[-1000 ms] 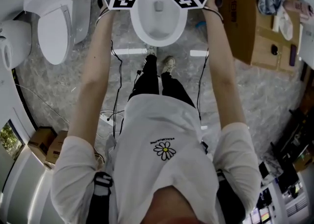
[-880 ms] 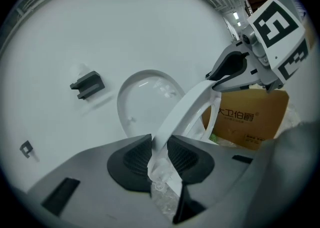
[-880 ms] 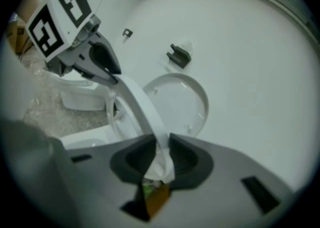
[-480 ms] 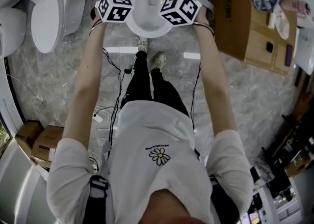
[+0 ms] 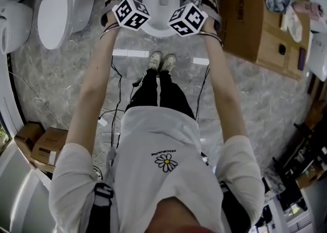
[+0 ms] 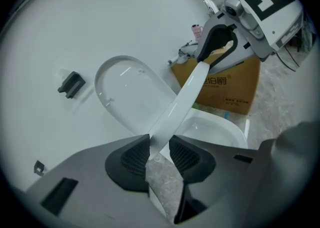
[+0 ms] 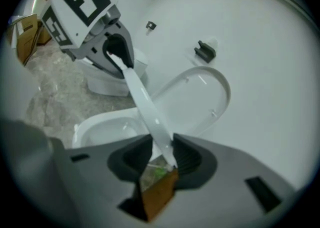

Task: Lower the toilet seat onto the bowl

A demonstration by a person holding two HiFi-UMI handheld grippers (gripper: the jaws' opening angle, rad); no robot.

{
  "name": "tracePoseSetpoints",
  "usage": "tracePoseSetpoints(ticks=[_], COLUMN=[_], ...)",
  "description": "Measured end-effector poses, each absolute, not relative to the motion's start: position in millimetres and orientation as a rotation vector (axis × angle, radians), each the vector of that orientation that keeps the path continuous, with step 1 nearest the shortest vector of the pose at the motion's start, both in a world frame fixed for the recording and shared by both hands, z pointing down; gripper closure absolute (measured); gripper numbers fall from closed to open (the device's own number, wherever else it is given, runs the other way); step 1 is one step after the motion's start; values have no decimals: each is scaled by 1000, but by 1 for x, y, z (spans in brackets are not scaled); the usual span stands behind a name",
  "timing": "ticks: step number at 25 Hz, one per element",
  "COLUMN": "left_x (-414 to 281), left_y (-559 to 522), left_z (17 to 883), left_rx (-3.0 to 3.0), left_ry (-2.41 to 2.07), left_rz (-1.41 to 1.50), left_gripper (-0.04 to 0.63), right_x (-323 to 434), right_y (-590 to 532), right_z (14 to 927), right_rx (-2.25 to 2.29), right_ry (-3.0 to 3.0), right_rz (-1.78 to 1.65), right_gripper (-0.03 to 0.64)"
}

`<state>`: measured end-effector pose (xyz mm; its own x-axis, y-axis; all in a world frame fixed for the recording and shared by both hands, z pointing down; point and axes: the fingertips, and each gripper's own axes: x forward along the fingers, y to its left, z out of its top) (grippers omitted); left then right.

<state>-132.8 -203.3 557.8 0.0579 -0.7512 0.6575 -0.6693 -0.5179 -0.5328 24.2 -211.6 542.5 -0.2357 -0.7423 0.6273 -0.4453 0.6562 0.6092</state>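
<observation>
1. White plastic toilet seat ring (image 6: 186,94): tilted partway down above the white ceramic bowl (image 6: 212,131), not resting on it.
2. Left gripper (image 6: 159,153): pads clasp the seat's edge at the bowl's left; jaws have just been widening.
3. Right gripper (image 7: 161,158): clasps the seat at the bowl's right; jaws likewise just widening.
4. Gripper views show the white oval lid (image 6: 127,89) upright behind the bowl; only the head view shows the person's shoes (image 5: 162,61) before the bowl.

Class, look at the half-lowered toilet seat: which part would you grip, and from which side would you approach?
Probably the front arc of the seat, the part farthest from the raised lid, approached from the front of the bowl. The ring is thin and flat there, so jaws can straddle its edge, and it hangs tilted, clear of bowl and lid, leaving room above and below.
</observation>
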Motion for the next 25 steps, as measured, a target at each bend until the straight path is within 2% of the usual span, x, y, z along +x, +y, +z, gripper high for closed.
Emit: tracePoseSetpoints(ticks=[25], left_x=[-122], left_y=[-130], left_z=[636], left_rx=[-2360], left_ry=[1294], left_rz=[-1647], left_gripper=[400], right_x=[32], right_y=[-135], right_z=[621], right_rx=[828], right_ry=[-1822], right_rz=[-181], right_gripper=[430])
